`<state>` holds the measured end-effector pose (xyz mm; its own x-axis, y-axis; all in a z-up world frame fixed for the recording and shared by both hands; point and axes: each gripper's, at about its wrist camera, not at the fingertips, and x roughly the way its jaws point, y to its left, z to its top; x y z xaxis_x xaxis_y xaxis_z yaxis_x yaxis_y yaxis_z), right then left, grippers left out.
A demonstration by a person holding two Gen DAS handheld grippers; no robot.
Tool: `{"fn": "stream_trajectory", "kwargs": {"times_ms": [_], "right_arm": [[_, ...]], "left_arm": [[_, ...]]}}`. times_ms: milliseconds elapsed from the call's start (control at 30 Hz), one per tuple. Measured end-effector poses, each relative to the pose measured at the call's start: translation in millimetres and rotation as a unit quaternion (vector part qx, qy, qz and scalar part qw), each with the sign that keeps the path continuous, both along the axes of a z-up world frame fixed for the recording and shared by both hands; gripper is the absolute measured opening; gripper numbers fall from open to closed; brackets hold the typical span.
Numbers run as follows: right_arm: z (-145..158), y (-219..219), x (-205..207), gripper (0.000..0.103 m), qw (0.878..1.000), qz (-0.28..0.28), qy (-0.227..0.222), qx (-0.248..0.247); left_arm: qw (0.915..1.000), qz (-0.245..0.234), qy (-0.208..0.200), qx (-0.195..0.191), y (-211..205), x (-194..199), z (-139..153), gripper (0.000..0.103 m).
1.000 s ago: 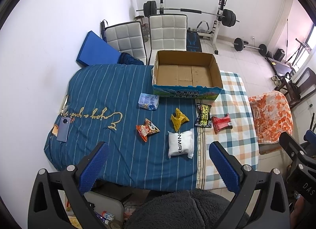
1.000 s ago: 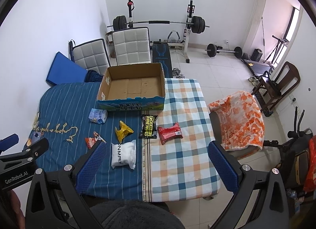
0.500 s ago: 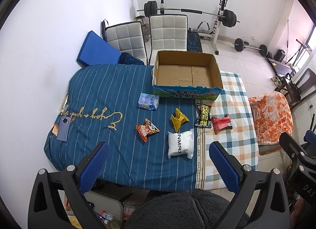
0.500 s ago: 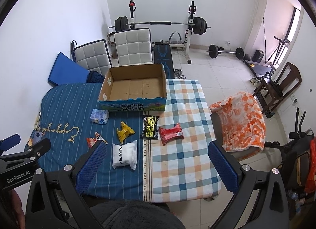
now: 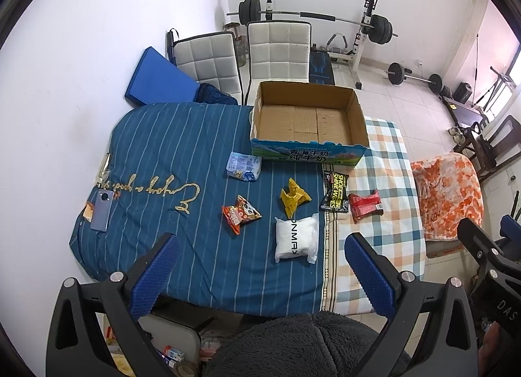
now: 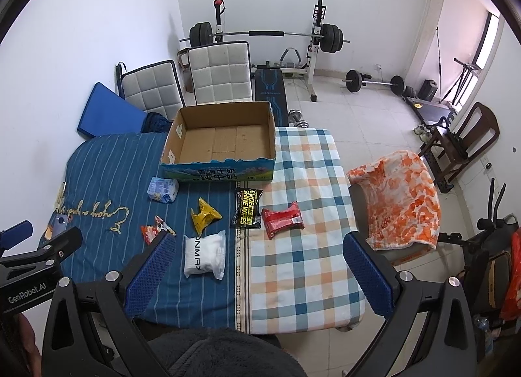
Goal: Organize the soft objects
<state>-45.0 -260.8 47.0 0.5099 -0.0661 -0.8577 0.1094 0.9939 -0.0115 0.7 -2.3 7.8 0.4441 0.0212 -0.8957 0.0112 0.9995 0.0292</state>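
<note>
Above bed [image 5: 202, 136]: left tool [image 5: 260, 259], right tool [image 6: 259, 258] wide open, empty.

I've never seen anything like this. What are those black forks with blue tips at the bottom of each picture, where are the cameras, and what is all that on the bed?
No robot here: a person holds a hand tool in each hand, each with two blue-padded fingers and a wide-angle camera looking along them. One picture comes from the left gripper, the other from the right gripper. Both are open and hold nothing.

Below lies a surface under a blue striped cover and a checked cloth. At its far side stands an empty cardboard box. In front of it lie soft packets: a white pack, a yellow packet, an orange snack bag, a pale blue pack, black wipes and a red packet. A phone lies at the left edge.
</note>
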Motion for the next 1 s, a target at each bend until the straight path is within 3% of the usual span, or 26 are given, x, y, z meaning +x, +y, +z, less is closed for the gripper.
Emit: {"fn": "stream_trajectory", "kwargs": {"times_ms": [167, 300, 533, 733, 833, 1000], "right_arm": [[-19, -9, 17, 0.103, 1.000, -0.006, 0.022, 0.008], [-53, -29, 38, 0.103, 0.998, -0.025, 0.059, 0.009], [-144, -70, 84, 0.103, 0.990, -0.049, 0.135, 0.009], [-249, -100, 117, 0.103, 0.974, -0.051, 0.222, 0.022], [-289, -109, 127, 0.103, 0.966, -0.049, 0.253, 0.028], [-331, -115, 140, 0.103, 0.959, -0.033, 0.281, 0.024]], "left_arm": [[0.9998, 0.004, 0.018, 0.001, -5, 17, -18, 0.103], [0.9989, 0.000, 0.046, 0.002, -12, 39, -48, 0.103], [0.9922, -0.016, 0.123, 0.001, -29, 85, -141, 0.103], [0.9724, -0.022, 0.232, -0.006, -44, 118, -248, 0.103], [0.9648, -0.016, 0.262, -0.010, -51, 126, -287, 0.103], [0.9447, -0.001, 0.327, -0.020, -57, 134, -367, 0.103]]}}
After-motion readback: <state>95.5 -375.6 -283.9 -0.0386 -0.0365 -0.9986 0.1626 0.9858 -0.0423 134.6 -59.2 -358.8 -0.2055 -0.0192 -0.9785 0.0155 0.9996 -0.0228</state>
